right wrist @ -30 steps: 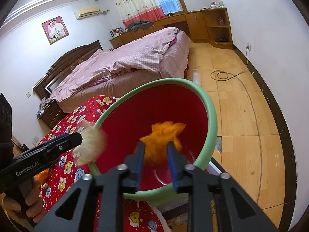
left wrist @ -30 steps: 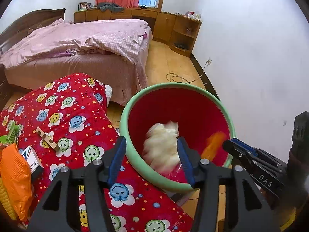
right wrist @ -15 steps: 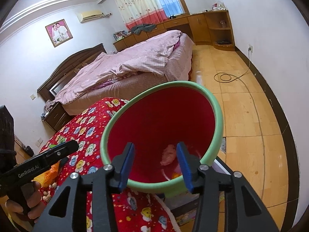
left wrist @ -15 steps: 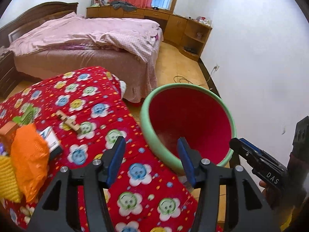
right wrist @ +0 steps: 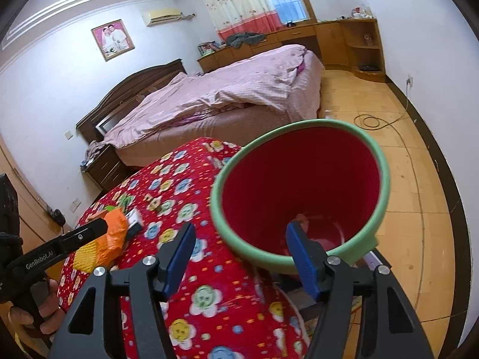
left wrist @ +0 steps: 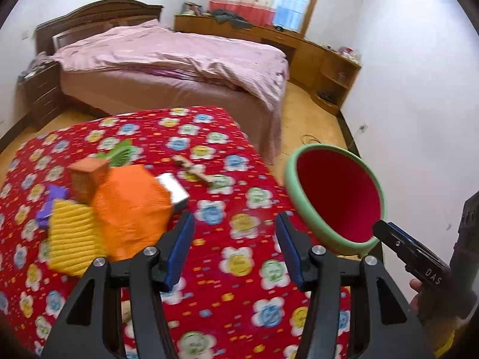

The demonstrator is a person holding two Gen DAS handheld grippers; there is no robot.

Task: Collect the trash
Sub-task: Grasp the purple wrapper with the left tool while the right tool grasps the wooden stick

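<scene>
The red bin (right wrist: 302, 185) stands just off the quilt-covered table's (left wrist: 227, 269) right edge, handy for dropping trash. Right gripper (right wrist: 239, 257) hangs by its rim, jaws opening, nothing between them; left gripper (left wrist: 233, 248), released and empty, faces the orange wrapper (left wrist: 128, 206) near the left edge

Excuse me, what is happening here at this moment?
A person is collecting trash with a handheld gripper in each hand. Both grippers hold nothing now. The left gripper is open above the red flowered cloth, facing the orange bag and other items there. The right gripper is opening at the red bin, whose rim is green; some scraps lie at its bottom.
</scene>
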